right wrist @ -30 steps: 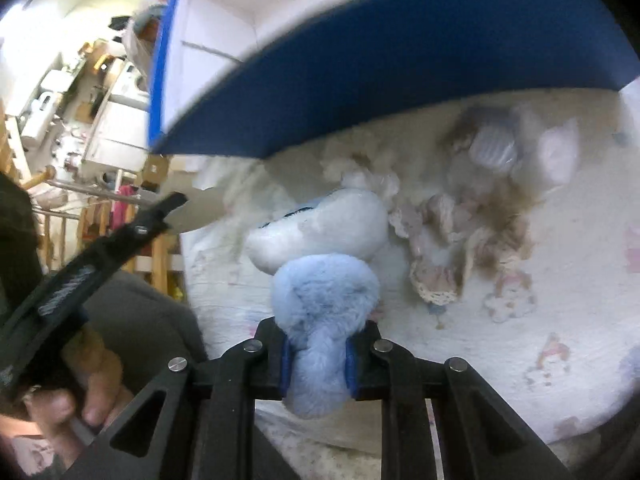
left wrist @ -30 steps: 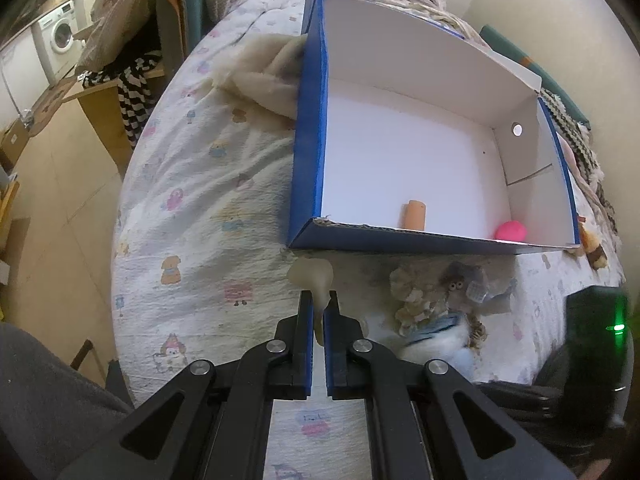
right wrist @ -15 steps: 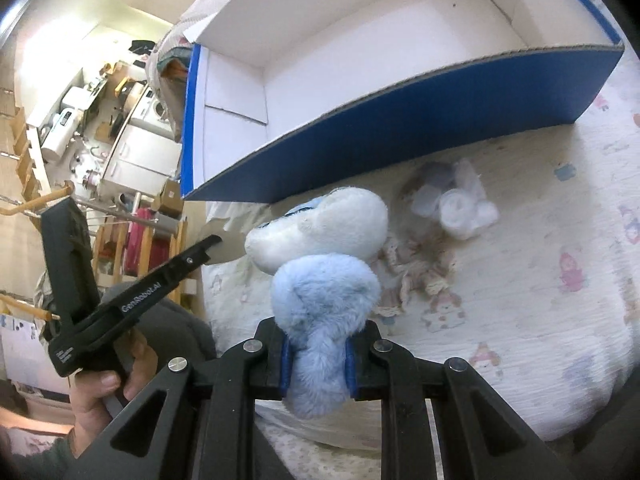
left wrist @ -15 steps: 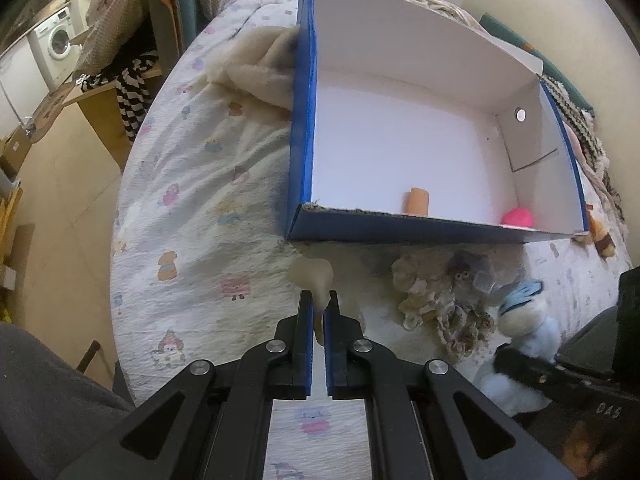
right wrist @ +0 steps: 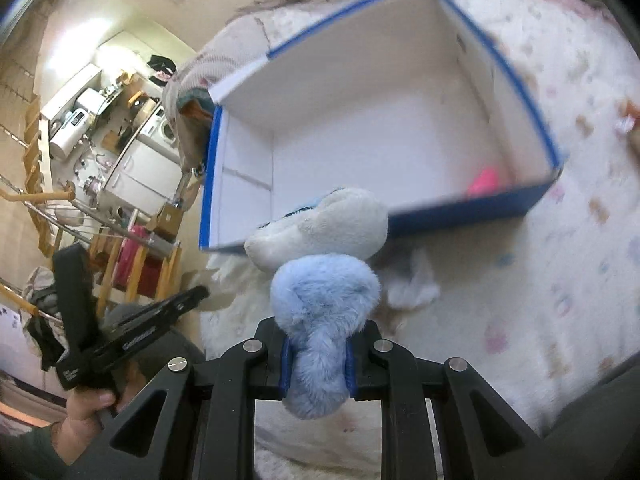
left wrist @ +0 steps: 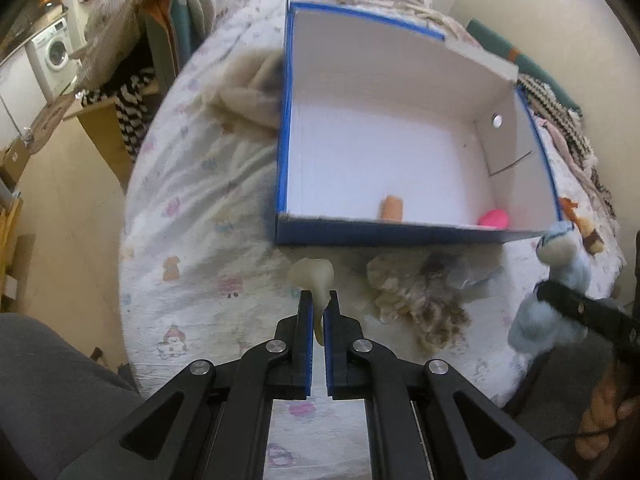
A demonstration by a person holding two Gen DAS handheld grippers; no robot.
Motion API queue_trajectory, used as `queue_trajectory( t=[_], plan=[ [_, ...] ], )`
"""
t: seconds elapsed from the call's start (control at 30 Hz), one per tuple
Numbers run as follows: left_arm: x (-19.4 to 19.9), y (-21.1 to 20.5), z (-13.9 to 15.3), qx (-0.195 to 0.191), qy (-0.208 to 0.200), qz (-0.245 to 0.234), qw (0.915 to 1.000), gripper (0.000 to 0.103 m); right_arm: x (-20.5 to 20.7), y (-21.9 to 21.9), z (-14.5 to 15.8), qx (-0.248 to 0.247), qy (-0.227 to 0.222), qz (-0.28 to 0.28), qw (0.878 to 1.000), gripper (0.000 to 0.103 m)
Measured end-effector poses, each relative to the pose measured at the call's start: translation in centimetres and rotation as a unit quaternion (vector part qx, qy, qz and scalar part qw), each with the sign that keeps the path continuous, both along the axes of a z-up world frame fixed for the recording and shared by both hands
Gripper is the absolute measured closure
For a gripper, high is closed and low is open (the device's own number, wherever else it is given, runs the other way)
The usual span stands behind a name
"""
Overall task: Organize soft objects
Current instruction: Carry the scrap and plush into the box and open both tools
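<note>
A blue box with a white inside [left wrist: 282, 152] [right wrist: 516, 208] lies on the bed. It holds an orange roll [left wrist: 391, 208] and a pink soft ball [left wrist: 494, 219] [right wrist: 484, 182]. My left gripper [left wrist: 317, 308] is shut on a cream soft piece [left wrist: 313, 278], held above the sheet just in front of the box's near wall. My right gripper [right wrist: 316, 354] is shut on a blue and white plush toy [right wrist: 324, 280] [left wrist: 560, 276], held in the air near the box's front right corner. A frilly beige doll [left wrist: 416, 296] lies on the sheet between the grippers.
The bed has a cartoon-print sheet [left wrist: 192, 208]. A beige cloth [left wrist: 248, 96] lies by the box's left wall. A small brown toy [left wrist: 588, 232] lies right of the box. Clothes, a washing machine [left wrist: 52, 54] and floor are to the left.
Both grippers have risen. The right gripper lifted the blue plush off the sheet and carried it up toward the box's front right corner. The left grip stays shut on the cream piece.
</note>
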State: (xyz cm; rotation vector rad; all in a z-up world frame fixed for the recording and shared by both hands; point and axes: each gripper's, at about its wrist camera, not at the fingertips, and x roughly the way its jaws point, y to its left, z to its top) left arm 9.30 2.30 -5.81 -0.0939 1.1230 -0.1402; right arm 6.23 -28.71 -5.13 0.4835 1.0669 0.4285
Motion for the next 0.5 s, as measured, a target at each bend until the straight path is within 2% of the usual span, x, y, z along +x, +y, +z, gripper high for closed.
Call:
queue_trajectory(
  t=[0.27, 0.5],
  plan=[
    [0.6, -0.7, 4.9, 0.005, -0.055, 0.004, 0.9985, 0.099, 2.9, -2.1, 4.0, -0.023, -0.078, -0.015, 0.997, 0.081],
    [3.9, -1.7, 7.5, 0.011, -0.071, 0.009, 0.9974, 0.099, 6.5, -2.4, 5.5, -0.027, -0.100, -0.018, 0.994, 0.081]
  ],
)
